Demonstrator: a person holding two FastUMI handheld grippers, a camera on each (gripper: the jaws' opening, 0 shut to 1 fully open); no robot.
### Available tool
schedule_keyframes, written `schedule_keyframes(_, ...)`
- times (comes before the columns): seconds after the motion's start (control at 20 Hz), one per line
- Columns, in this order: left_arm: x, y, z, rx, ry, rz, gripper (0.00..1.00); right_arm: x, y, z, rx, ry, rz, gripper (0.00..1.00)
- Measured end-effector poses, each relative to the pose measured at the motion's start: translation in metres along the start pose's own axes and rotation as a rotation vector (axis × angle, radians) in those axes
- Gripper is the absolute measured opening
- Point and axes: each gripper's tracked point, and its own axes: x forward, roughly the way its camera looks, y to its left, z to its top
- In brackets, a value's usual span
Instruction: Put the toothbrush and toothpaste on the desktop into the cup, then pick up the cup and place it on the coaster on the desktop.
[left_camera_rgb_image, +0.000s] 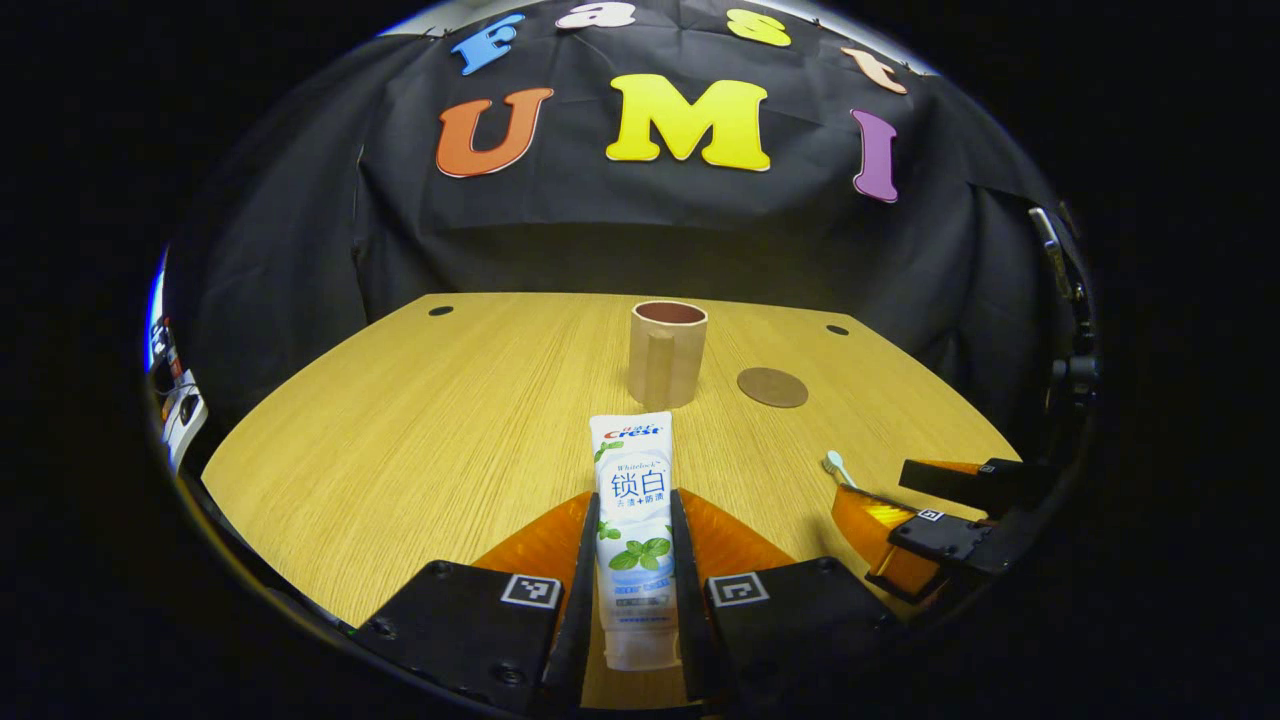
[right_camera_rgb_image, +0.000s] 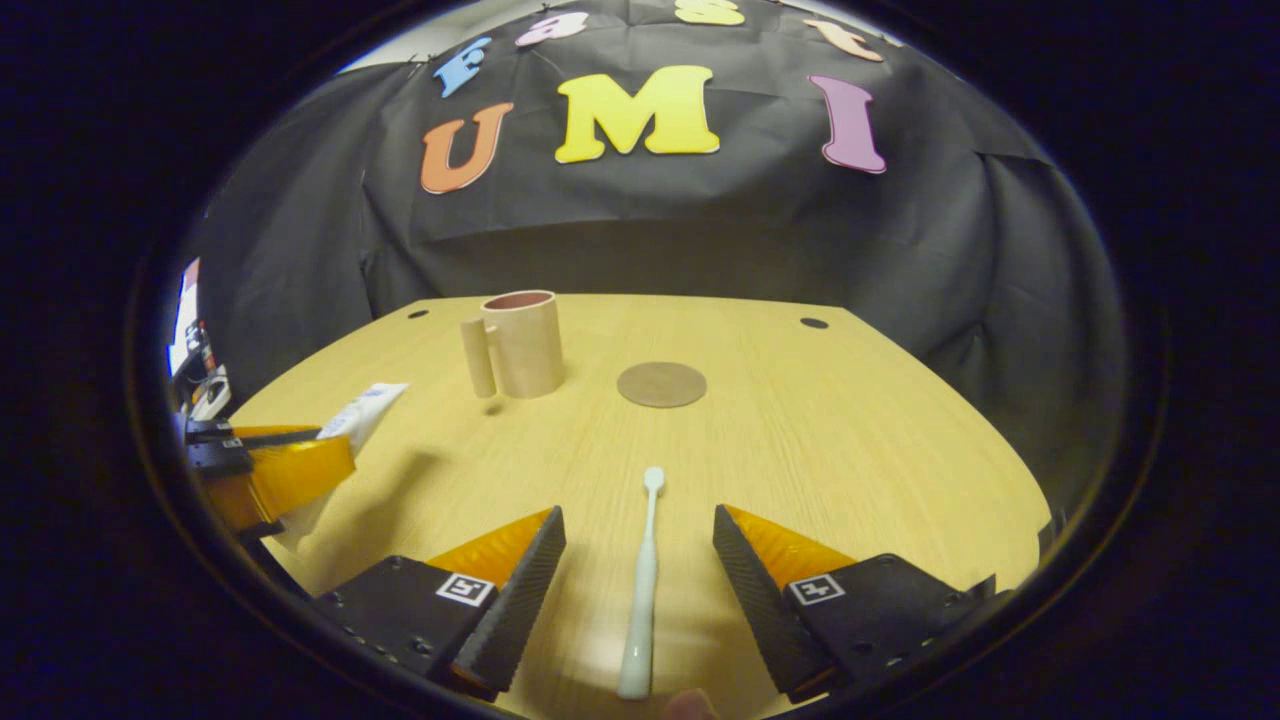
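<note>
Table: a wooden table (left_camera_rgb_image: 420, 420) in front of a black cloth wall
Toothpaste (left_camera_rgb_image: 633, 520): squeezed between the left gripper (left_camera_rgb_image: 634, 545) fingers
Toothbrush (right_camera_rgb_image: 644, 580): flat on the table, between the wide-apart right gripper (right_camera_rgb_image: 638, 545) fingers, not touching them
Cup (left_camera_rgb_image: 667, 352): standing up, farther back
Coaster (left_camera_rgb_image: 772, 387): just beside the cup

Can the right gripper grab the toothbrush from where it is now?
Probably yes. The toothbrush lies on the desk between the right gripper's open fingers, with nothing in the way.

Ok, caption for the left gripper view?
Left gripper shut on toothpaste tube, cup and coaster ahead.
</note>
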Motion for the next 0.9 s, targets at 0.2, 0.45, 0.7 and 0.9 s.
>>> schedule_keyframes(0.2, -0.006, 0.006, 0.018, -0.008, -0.053, -0.006, 0.39, 0.010, 0.001, -0.004, 0.007, 0.031, -0.037, 0.74)
schedule_keyframes(0.45, -0.007, 0.009, 0.031, -0.011, -0.085, -0.013, 0.43, 0.020, -0.004, -0.016, 0.066, 0.096, -0.069, 0.42)
schedule_keyframes(0.7, -0.008, 0.011, 0.042, -0.015, -0.107, -0.018, 0.39, 0.023, -0.009, -0.012, 0.064, 0.094, -0.079, 0.11)
schedule_keyframes(0.9, -0.009, 0.012, 0.059, -0.022, -0.145, -0.020, 0.39, 0.024, -0.007, -0.010, 0.097, 0.099, -0.029, 0.00)
